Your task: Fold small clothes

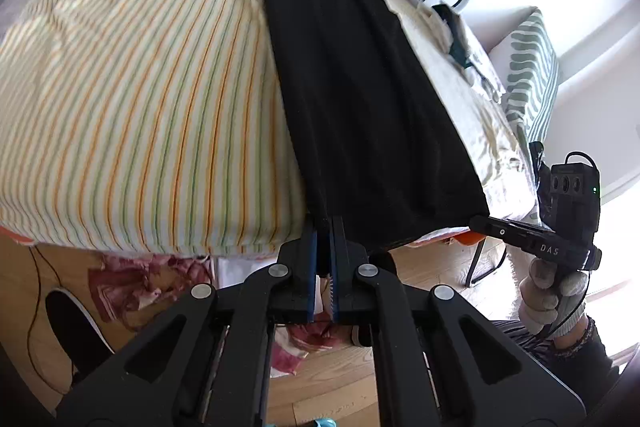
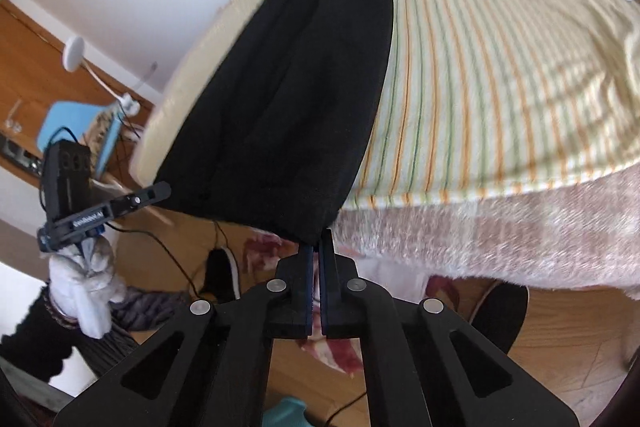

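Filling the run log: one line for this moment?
left claw: shut on black garment near corner | right claw: shut on other near corner | garment flat on striped bed cover

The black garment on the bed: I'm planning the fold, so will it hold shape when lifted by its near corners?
Probably not: the black garment lies limp with soft creases, so it should sag between the left tool and right tool. Likely light.

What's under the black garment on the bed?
The black garment lies on the striped sheet, its near hem at the bed edge, pinched by both hand-held grippers: left, right. Whatever lies between cloth and sheet is covered.
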`<state>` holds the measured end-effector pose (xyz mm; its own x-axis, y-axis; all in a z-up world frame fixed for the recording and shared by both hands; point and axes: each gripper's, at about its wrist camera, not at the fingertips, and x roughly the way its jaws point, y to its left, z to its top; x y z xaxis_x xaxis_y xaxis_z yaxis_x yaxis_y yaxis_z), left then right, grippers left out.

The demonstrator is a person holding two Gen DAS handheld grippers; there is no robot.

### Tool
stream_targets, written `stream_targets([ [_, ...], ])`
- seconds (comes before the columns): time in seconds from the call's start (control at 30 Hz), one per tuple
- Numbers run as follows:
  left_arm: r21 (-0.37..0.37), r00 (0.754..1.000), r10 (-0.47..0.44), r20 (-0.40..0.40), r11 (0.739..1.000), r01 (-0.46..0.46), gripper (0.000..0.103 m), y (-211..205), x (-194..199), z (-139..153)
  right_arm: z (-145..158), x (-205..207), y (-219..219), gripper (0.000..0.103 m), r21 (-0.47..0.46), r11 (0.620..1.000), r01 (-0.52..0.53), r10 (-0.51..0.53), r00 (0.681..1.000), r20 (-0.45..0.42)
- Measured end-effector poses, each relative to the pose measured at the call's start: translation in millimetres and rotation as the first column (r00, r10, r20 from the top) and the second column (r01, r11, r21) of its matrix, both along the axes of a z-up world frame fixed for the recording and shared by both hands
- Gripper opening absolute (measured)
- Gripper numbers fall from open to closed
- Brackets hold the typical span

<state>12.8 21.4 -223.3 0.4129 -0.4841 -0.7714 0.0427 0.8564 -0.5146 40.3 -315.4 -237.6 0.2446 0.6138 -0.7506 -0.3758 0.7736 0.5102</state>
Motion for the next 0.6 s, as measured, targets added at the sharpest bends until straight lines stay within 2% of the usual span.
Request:
stream_targets([
  [0.17,0.020,0.999,-0.015,0.037,1.000,0.015,0.003,-3.7,-2.2,6.7,6.6,-0.8,5.1,0.001,-0.002,1.000,-0.006,0.006,1.000,0.024],
  [0.23,0.034,0.999,-0.020,0.029,0.999,0.019,0.003,-5.6,-1.2,3.3,2.7,-0.2,1.7,0.001,-0.011,1.000,-0.005,0.005,1.000,0.019],
  [0.33,0.004,1.000,-0.009,0.011,1.000,0.009,0.003,-4.0,-0.4,0.9,-1.2,0.3,2.9,0.001,0.011,1.000,0.006,-0.006,1.000,-0.008],
  [0.6,-0.024,0.999,0.003,0.044,1.000,-0.002,0.003,-0.9,14.5,21.2,22.6,11.6,-4.7,0.001,0.079,0.996,0.036,-0.039,0.999,0.033],
])
